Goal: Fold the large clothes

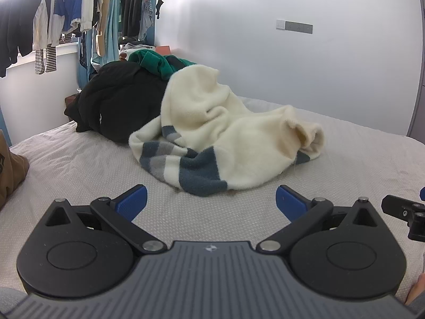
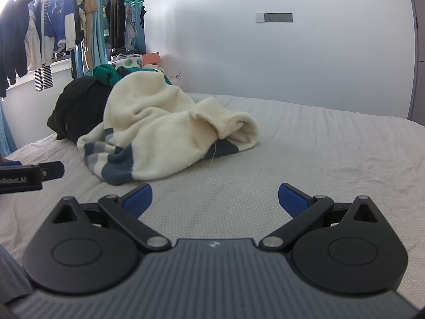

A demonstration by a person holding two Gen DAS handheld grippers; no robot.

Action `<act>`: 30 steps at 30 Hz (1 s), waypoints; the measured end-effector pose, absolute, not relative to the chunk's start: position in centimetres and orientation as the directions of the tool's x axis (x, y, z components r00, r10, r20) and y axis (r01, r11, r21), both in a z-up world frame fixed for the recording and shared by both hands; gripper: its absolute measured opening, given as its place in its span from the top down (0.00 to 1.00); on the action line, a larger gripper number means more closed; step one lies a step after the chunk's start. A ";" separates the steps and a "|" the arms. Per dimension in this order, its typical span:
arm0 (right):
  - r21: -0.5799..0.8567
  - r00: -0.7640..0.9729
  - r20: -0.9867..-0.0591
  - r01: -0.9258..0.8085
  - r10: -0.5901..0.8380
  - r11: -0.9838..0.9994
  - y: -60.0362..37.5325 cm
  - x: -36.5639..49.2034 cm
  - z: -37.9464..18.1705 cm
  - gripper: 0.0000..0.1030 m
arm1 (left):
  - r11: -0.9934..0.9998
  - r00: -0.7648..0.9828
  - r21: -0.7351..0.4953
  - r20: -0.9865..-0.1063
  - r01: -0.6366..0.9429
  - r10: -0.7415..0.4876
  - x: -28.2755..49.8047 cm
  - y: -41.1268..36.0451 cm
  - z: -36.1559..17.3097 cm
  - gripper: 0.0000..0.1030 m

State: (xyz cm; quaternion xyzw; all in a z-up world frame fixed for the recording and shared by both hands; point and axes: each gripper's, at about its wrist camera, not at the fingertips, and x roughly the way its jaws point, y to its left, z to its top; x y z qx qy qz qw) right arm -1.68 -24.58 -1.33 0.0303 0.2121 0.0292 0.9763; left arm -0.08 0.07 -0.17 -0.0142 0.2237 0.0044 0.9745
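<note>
Hanging along the window at the far left, a row of clothes [image 1: 61, 13] in blue, white, black and tan catches bright daylight. Below it, at the left edge of the bed [image 1: 79, 170], a tan cloth item [image 1: 10, 170] pokes into view; too little of it shows to say what it is. Further along, a heap of black clothing [image 1: 119, 103] sits toward the back of the bed, with a green garment [image 1: 154, 63] bundled on top of it. Leaning against that heap, and spilling toward the middle of the pale dotted bedsheet, lies the cream sweater [image 1: 225, 133], fluffy and crumpled, with bands of blue, grey and white at its lower edge. One cuffed sleeve opening gapes at its right end. It is unfolded and nothing touches it.

The left gripper [image 1: 211, 202] hovers low over the sheet just in front of the sweater's striped hem, its blue-padded fingers [image 1: 132, 202] spread wide with only bare sheet between them. To its right, the right gripper [image 2: 215, 199] is held beside it at about the same height, also spread wide and holding nothing, aimed at the bare sheet to the right of the sweater. Each gripper's black body shows at the edge of the other's view. Behind everything stands a plain white wall [image 1: 292, 66] with a switch panel [image 1: 293, 26]. A grey cabinet edge [image 1: 418, 79] closes the scene at the far right.
</note>
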 end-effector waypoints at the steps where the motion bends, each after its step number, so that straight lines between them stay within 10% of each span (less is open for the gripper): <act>1: 0.071 0.908 -0.412 -0.044 0.069 0.996 -24.6 -1.7 -1.3 0.00 | 1.000 0.900 -0.026 -0.436 -0.016 0.003 -0.1 0.1 -0.2 0.00; 30: 0.072 0.903 -0.423 -0.045 0.071 0.996 -24.4 -1.6 -1.8 0.00 | 0.999 0.901 -0.033 -0.433 -0.015 -0.001 0.2 -0.7 -0.2 0.00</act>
